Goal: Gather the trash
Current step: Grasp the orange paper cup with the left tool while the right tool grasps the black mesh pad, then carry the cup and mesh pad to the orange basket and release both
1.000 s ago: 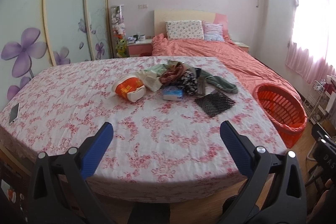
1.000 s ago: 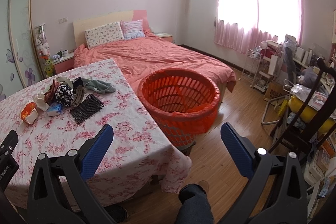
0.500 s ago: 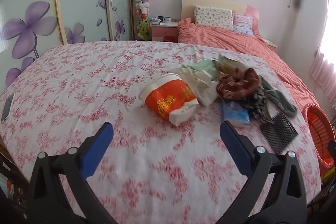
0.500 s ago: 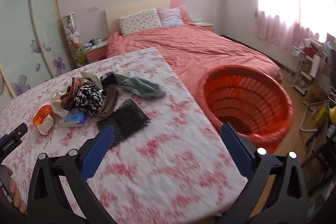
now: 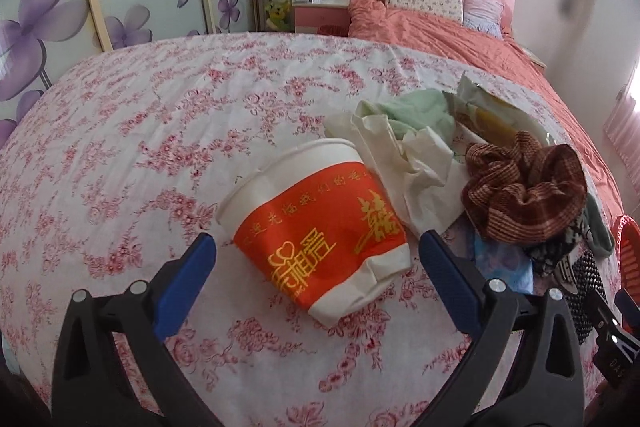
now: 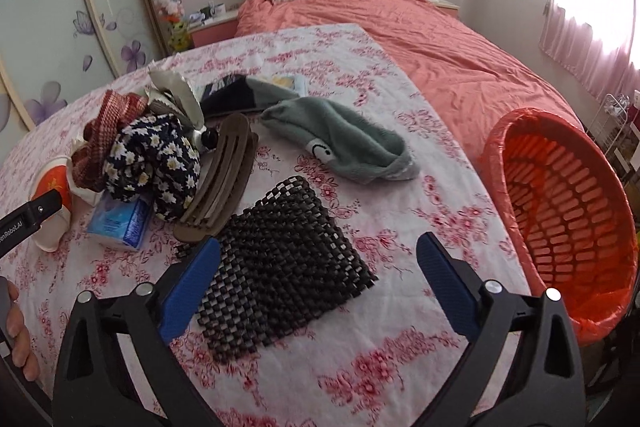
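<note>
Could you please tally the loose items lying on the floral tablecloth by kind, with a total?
Paper cup: 1
Crumpled paper and wrappers: 3 (cream paper, green paper, foil wrapper)
Tissue pack: 1
Cloth items: 3 (brown checked cloth, daisy-print cloth, grey-green sock)
Hair claw clip: 1
Black mesh mat: 1
Total: 10

A: What's different from a second ago?
B: The left gripper has come in; its open jaws now flank the cup.
A: And the right gripper?
B: Closer, over the mat.
</note>
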Motion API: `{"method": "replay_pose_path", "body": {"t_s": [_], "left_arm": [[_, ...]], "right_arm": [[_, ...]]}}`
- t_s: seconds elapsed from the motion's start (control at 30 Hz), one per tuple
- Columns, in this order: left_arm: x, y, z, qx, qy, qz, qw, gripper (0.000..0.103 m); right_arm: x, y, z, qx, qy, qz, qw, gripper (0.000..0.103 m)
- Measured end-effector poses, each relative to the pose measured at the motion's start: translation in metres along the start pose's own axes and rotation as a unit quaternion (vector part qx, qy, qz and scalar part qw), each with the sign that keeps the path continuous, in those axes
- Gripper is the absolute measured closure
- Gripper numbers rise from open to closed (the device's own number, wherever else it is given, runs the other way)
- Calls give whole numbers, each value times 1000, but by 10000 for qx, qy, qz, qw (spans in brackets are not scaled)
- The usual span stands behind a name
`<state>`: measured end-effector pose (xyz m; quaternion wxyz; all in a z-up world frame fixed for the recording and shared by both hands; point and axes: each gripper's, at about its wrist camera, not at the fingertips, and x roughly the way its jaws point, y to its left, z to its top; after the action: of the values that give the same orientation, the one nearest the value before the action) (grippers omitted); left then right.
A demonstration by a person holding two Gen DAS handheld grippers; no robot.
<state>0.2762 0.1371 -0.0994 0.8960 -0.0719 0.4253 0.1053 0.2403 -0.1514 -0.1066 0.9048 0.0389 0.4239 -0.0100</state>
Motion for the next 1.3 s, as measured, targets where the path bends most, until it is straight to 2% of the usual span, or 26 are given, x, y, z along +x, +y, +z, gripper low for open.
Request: {"method": "replay_pose_path", "body": {"t_s": [0.17,0.3,0.37,0.43,0.67,0.73,0.8,0.93,1.17,1.3], "left_arm": [[13,1,3,6,113,1,9999,4],[19,7,4,32,192,-81,9998,10],[19,13,4,100,221,-121,9996,17],[19,19,4,95,246,-126,9996,18],[27,36,7,-107,358,-34,9993,18],[27,36,8,-108,354,-46,9993,19],[27,36,8,-81,328,-68,9994,27],[23,39,7,-74,263,-63,9996,28],[4,41,6,93,16,-19,10000,28],[-16,35,7,184,-167,-41,9997,28]], "right_arm": [[10,6,-1,-98,164,25,9998,23],[4,8,-4,-189,93,144,9997,43],[2,6,-6,-198,81,161,9996,52],[1,4,-6,-176,73,183,9997,61],[3,8,-6,-116,51,149,9998,61],[2,8,-6,-100,59,178,9998,67],[2,6,-5,-44,92,250,9996,77],[2,1,-4,44,103,289,9995,87],[-10,-11,-2,114,-76,296,9995,90],[-28,-16,2,144,-337,245,9990,90]]}}
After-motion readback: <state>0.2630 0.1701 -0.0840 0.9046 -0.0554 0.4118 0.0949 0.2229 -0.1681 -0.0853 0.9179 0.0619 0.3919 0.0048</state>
